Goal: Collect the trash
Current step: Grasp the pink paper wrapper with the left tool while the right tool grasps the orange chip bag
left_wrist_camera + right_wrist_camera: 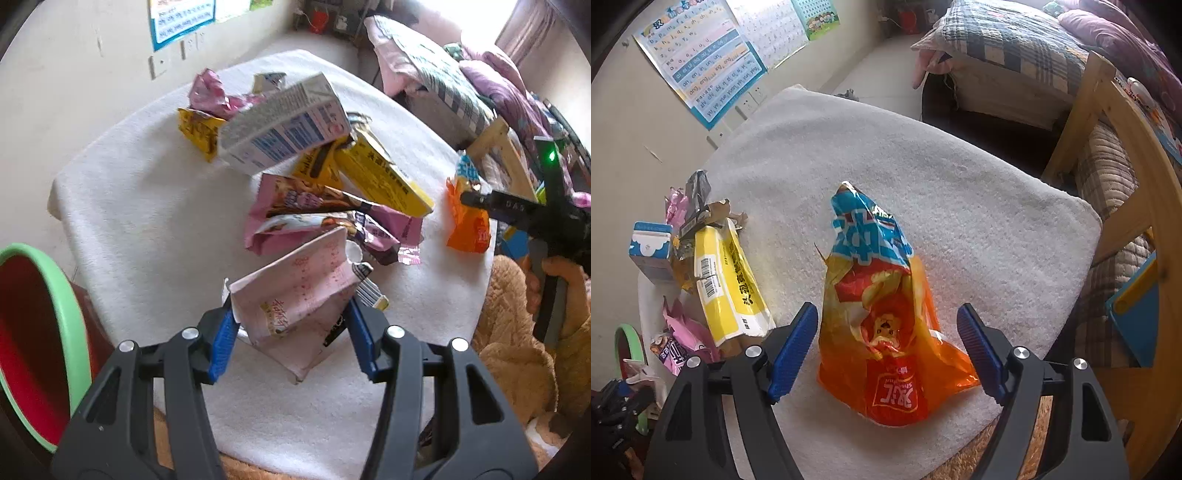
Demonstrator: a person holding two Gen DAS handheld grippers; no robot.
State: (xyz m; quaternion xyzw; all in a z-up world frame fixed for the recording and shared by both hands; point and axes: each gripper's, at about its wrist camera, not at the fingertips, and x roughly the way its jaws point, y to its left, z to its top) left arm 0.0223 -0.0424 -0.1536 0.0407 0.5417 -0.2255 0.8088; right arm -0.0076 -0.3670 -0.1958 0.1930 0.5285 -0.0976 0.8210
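My left gripper [291,332] is shut on a pale pink crumpled package [299,295], its blue pads pressing both sides just above the white cloth-covered table [147,206]. Behind it lies a heap of trash: a white and blue carton [284,125], a yellow packet [380,173] and pink wrappers [295,206]. An orange and blue snack bag [882,332] stands upright between the fingers of my right gripper [886,350], which is open; the left pad is clear of the bag, while the right pad sits close to its lower corner. The same bag [467,221] shows at the table's right edge.
A red basin with a green rim [74,314] sits low at the left, beside the table. A wooden chair frame [1108,155] and a bed with quilts [1015,40] stand to the right. A person's sleeve [517,332] is at the near right.
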